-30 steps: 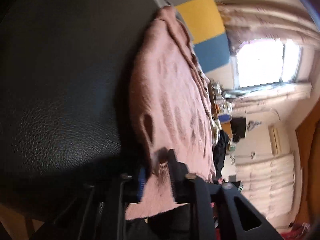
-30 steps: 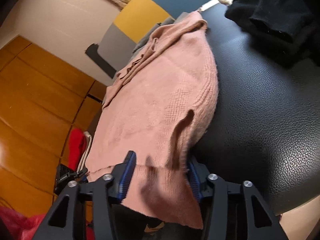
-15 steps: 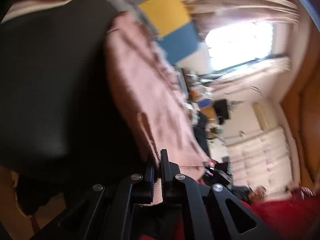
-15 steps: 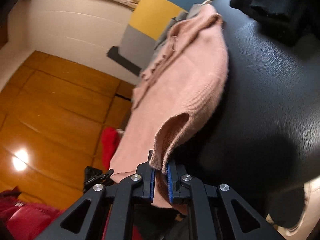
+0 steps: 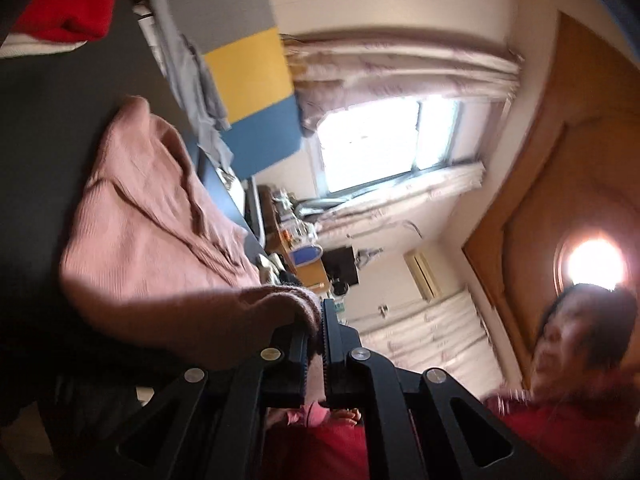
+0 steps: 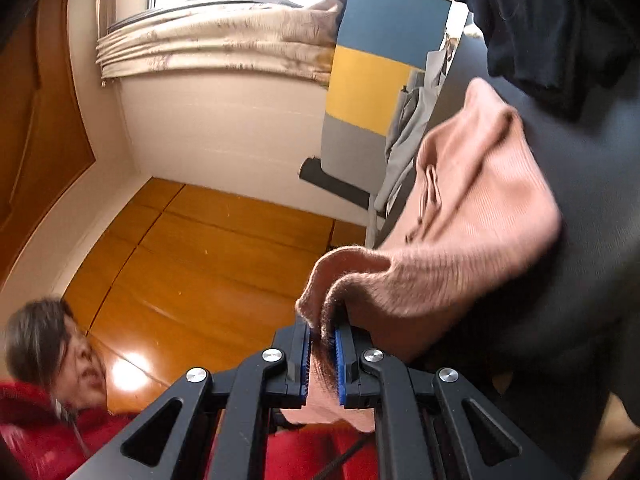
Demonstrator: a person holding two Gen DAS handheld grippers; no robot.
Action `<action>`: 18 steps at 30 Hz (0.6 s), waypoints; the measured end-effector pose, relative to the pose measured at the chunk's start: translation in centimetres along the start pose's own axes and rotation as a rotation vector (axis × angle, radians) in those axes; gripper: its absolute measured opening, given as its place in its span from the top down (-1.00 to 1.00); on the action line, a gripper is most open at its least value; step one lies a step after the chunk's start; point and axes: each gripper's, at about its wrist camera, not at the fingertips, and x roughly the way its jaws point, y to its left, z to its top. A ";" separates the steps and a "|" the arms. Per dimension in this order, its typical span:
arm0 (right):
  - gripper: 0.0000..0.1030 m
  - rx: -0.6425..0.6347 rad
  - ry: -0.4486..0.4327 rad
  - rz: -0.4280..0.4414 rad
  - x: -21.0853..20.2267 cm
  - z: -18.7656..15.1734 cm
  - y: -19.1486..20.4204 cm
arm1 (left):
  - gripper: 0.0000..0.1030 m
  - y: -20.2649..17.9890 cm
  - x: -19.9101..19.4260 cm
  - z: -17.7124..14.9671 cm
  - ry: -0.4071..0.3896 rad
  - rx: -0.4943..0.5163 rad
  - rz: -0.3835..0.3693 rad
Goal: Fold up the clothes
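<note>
Both grippers clamp the pink sweater (image 5: 152, 240): my left gripper (image 5: 321, 320) pinches one hem corner tight, my right gripper (image 6: 322, 328) bites a bunched fold of the other corner, its jaws having just closed from wide apart around the cloth. Sweater is ribbed, fuzzy, pink knit, hem lifted off and doubling back over the body, which lies on the black leather surface (image 6: 592, 184). A second ago it lay flat and stretched out; now it's humped and shorter. No containers in view. Dark garment (image 6: 552, 28) sits past the sweater, red cloth (image 5: 68, 4) at the far edge.
</note>
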 end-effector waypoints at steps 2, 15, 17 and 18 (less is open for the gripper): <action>0.80 0.020 0.003 -0.027 2.2 1.9 -0.7 | 0.93 1.8 1.4 2.3 -0.024 -0.047 0.024; 0.79 0.181 -0.035 -0.222 11.9 14.4 -8.5 | 0.93 12.8 12.3 13.4 -0.003 -0.232 0.243; 0.69 0.215 -0.042 -0.284 12.7 15.1 -10.2 | 0.80 14.7 13.1 13.7 0.014 -0.271 0.293; 0.57 0.236 -0.044 -0.290 12.7 15.2 -10.7 | 0.75 15.6 13.4 13.5 0.029 -0.301 0.301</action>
